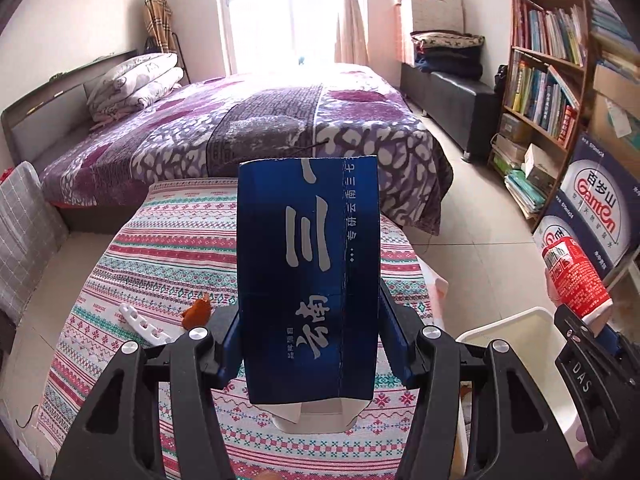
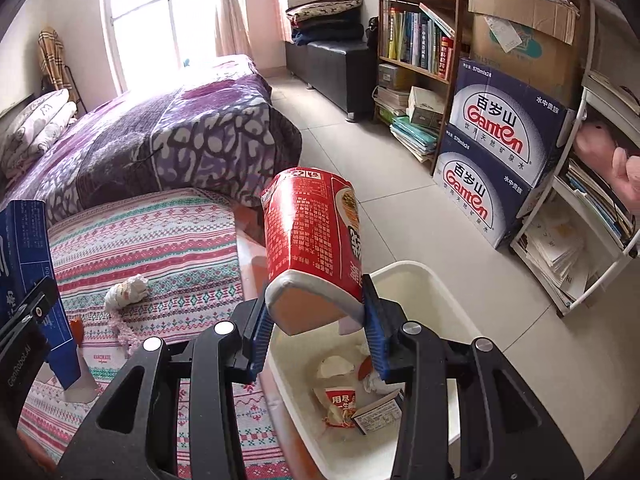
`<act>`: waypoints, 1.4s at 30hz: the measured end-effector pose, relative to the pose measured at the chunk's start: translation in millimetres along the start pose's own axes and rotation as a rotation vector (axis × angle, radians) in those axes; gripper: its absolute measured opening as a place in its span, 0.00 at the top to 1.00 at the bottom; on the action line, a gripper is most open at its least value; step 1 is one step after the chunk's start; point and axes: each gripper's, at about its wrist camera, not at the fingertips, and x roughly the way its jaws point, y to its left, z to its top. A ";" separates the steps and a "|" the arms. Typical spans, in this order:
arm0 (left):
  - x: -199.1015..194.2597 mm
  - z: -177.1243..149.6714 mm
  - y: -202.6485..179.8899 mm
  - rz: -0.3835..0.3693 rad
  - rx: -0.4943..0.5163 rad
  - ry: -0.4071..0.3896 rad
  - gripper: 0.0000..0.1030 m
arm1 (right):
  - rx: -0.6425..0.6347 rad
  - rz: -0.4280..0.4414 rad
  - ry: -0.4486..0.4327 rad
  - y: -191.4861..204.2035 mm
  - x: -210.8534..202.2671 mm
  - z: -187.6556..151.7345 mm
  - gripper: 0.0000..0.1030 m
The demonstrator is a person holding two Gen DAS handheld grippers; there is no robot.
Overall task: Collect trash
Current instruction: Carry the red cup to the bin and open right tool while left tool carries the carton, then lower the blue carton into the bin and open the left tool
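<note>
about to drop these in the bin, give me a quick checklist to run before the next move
1. Right gripper shut on red cup: ok.
2. Cup above white bin: ok, at its near rim.
3. Left gripper shut on blue carton: ok.
4. Carton above bin: not ok, it is over the striped cloth.
5. Room in bin: ok, only wrappers at the bottom.
6. Table trash left: not ok, crumpled wad remains.

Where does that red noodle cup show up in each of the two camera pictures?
Left wrist view: the red noodle cup sits at the far right edge, held by the right gripper.
Right wrist view: it fills the centre, clamped over the white bin.
Shared landmark: the Ganten boxes.
</note>
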 end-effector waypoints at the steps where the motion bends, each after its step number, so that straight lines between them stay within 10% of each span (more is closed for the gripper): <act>1: -0.5 -0.8 -5.0 -0.005 0.006 0.001 0.45 | 0.007 -0.006 0.007 -3.6 1.2 0.1 0.63; 14: -6.8 -9.0 -63.3 -0.076 0.104 0.005 0.45 | 0.102 -0.115 0.001 -58.1 1.3 0.2 0.30; 36: -2.0 -31.4 -157.5 -0.354 0.176 0.149 0.44 | 0.389 -0.224 0.021 -168.8 2.1 1.9 0.21; 42: -3.5 -32.2 -159.4 -0.446 0.163 0.193 0.27 | 0.448 -0.212 0.039 -178.9 4.4 1.4 0.18</act>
